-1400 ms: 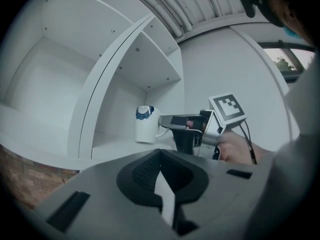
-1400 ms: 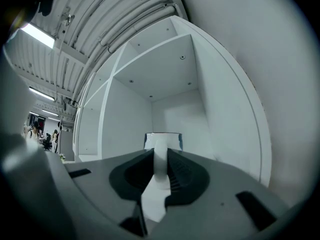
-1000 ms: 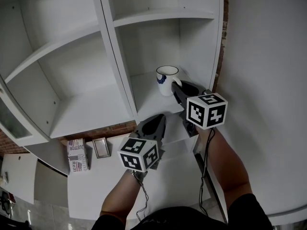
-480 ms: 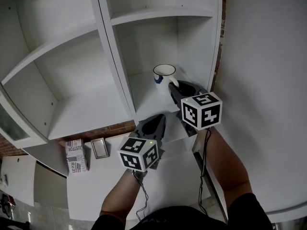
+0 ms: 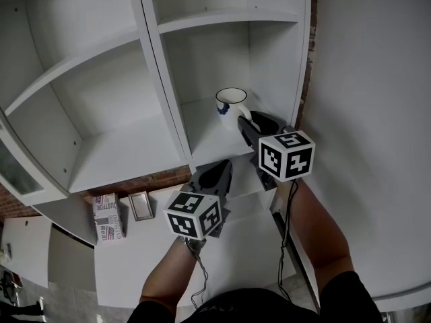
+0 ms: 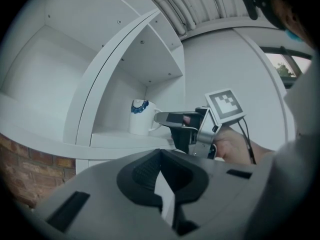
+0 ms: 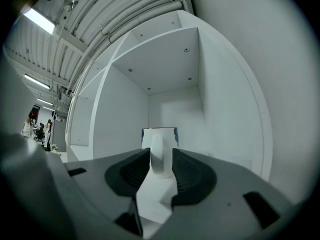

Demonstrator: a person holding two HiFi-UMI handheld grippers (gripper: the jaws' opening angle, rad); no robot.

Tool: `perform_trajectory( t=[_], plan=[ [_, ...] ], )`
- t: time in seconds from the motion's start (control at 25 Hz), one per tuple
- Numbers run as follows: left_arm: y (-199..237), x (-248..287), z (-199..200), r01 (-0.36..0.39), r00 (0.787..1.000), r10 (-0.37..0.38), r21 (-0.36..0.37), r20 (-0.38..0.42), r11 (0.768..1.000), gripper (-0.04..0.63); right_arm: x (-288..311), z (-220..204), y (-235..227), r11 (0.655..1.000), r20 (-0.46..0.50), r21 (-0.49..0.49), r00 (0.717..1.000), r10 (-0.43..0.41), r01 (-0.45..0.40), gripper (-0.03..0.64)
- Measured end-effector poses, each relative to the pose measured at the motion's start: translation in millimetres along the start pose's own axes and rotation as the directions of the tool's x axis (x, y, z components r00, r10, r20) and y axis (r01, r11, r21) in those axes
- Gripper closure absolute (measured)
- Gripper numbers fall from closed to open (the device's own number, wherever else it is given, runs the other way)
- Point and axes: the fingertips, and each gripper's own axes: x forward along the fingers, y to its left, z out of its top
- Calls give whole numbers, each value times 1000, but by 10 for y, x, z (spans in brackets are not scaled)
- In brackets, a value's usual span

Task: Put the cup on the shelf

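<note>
A white cup [image 5: 232, 103] with a blue mark under its rim stands upright on the floor of the shelf's lower right compartment [image 5: 205, 143]. My right gripper [image 5: 246, 122] reaches in from the front. Its jaws are opening, with the cup's handle [image 7: 161, 154] between the pads and barely any gap on either side. In the left gripper view the cup [image 6: 140, 118] stands just past the right gripper [image 6: 162, 117]. My left gripper [image 5: 219, 170] hangs lower, in front of the shelf's bottom edge, its jaws shut with nothing in them.
The shelf unit has a tall white divider [image 5: 161, 93] left of the cup's compartment and a wider compartment [image 5: 114, 147] beyond it. Below lie a printed box [image 5: 108, 217] and a small frame [image 5: 142, 207] on a white counter. A white wall [image 5: 377, 113] runs close on the right.
The cup stays standing in the same compartment. The right gripper has shifted only slightly at the handle. The left gripper has not moved.
</note>
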Motion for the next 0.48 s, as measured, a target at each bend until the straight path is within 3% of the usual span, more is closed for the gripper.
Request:
perform_trajectory(
  t=[0.32, 0.4, 0.48],
  plan=[
    [-196, -65, -81, -8, 1000, 8, -20, -14, 1000, 591, -395, 79, -25, 1000, 44, -21, 999, -22, 23, 488],
    [-281, -92, -89, -11, 1000, 11, -20, -15, 1000, 591, -526, 77, -33, 1000, 50, -16, 998, -23, 24, 527],
    [-382, -134, -99, -14, 1000, 14, -20, -14, 1000, 591, -666, 52, -46, 1000, 53, -10, 998, -26, 26, 614]
  ],
)
